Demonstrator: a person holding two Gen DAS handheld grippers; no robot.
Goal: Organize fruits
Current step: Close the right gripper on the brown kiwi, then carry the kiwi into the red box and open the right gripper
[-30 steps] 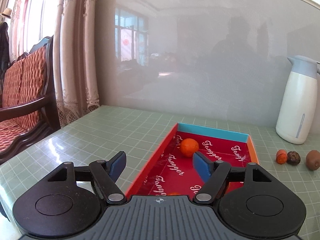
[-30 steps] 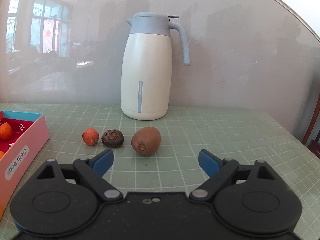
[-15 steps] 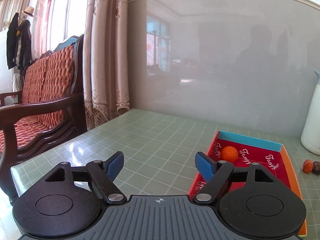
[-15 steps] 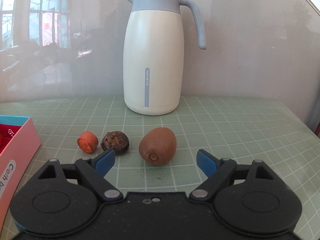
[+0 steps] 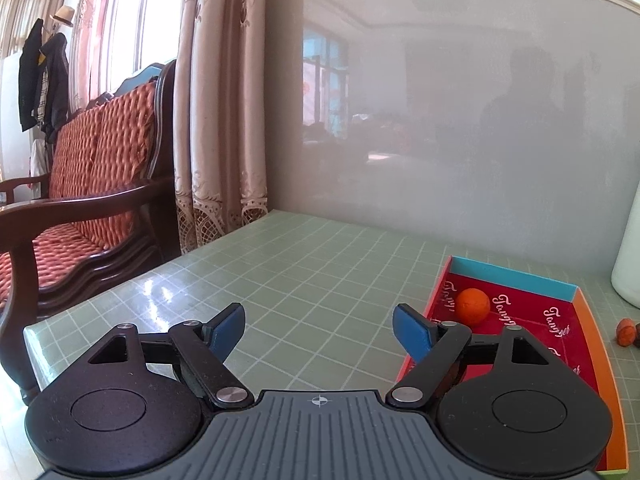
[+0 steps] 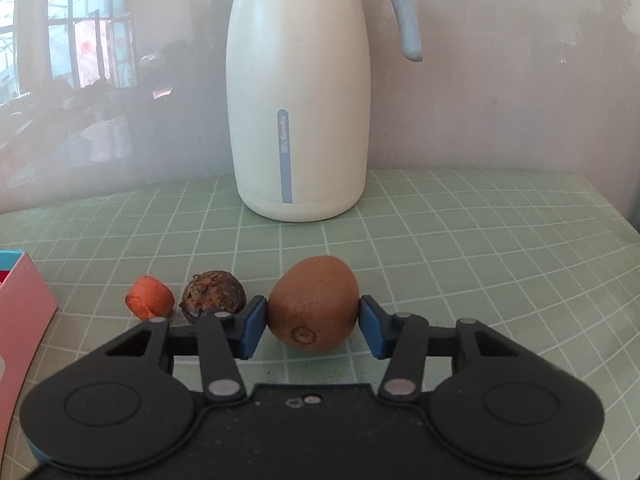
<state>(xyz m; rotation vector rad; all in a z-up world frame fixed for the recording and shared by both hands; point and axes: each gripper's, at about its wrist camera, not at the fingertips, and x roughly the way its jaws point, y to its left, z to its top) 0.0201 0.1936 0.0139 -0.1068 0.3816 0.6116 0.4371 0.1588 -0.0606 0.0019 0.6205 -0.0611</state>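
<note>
My right gripper [image 6: 313, 326] is shut on a brown kiwi [image 6: 314, 304] that rests on the green gridded table; both blue pads touch its sides. Left of it lie a dark wrinkled fruit [image 6: 212, 294] and a small orange piece [image 6: 150, 296]. My left gripper [image 5: 319, 326] is open and empty over the table, left of a red-lined box [image 5: 600, 344] that holds an orange [image 5: 473, 301]. The box's pink side shows at the left of the right wrist view [image 6: 24, 312].
A white and blue thermos jug [image 6: 300, 92] stands behind the fruits, near the grey back wall. A wooden bench with red cushions [image 5: 80, 184] and a curtain stand past the table's left edge.
My right gripper has moved forward and closed its pads onto the kiwi. My left gripper has swung left, away from over the box, and stays open.
</note>
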